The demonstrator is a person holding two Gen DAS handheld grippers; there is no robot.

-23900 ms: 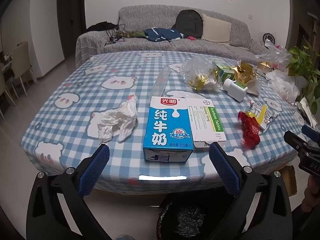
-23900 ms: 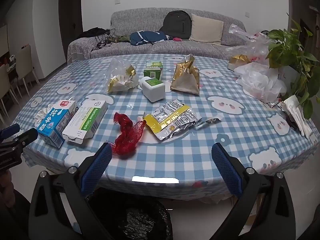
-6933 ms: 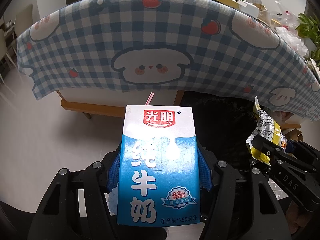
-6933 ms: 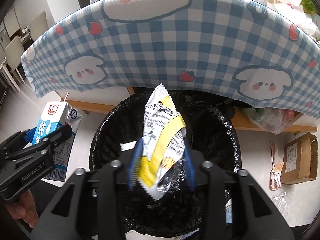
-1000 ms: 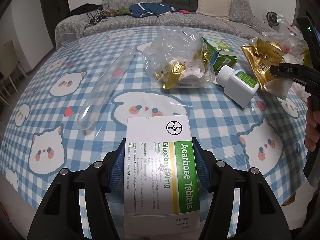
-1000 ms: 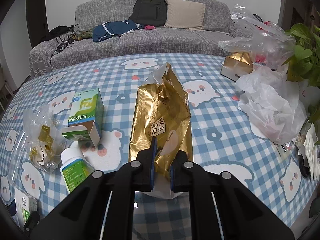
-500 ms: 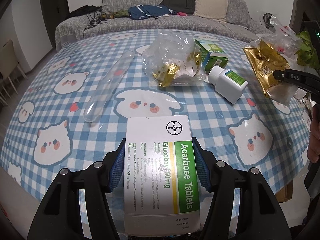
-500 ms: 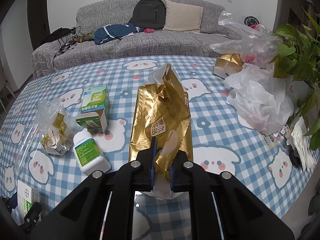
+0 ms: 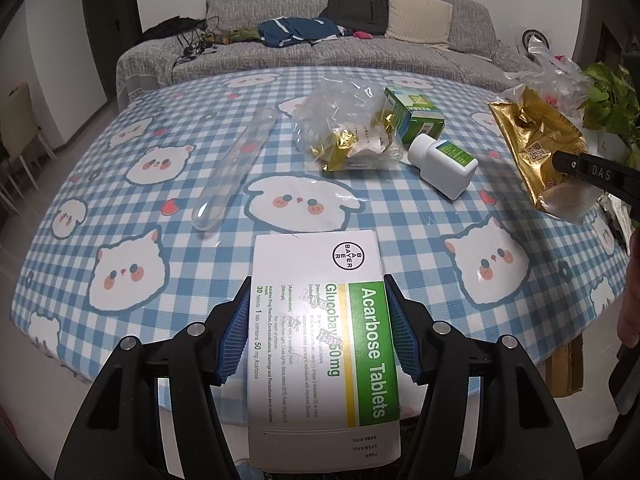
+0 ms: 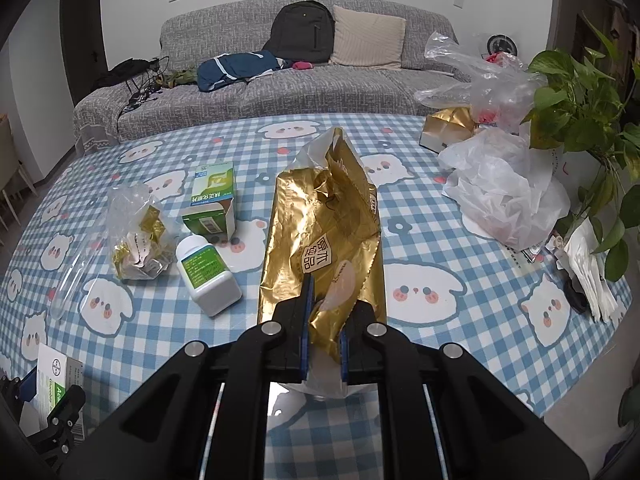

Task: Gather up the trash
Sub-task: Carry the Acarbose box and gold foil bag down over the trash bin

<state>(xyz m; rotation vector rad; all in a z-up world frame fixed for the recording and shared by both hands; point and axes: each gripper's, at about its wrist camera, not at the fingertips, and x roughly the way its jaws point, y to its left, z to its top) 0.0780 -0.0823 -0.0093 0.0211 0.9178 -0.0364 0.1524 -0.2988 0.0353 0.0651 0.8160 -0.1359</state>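
Both loads ride above the counter (image 9: 132,184). My right hand-held gripper (image 10: 323,344) is clenched on the gold foil bag (image 10: 324,224), crinkled, long axis running away from me. My left hand-held gripper (image 9: 316,334) clamps the white-and-green tablet box (image 9: 320,340) lengthwise, flat.

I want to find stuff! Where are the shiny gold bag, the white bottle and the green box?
gold bag (image 10: 320,216), right wrist view, crinkled front.
white bottle (image 10: 208,276), right wrist view, green label.
green box (image 10: 211,204), right wrist view, top face.
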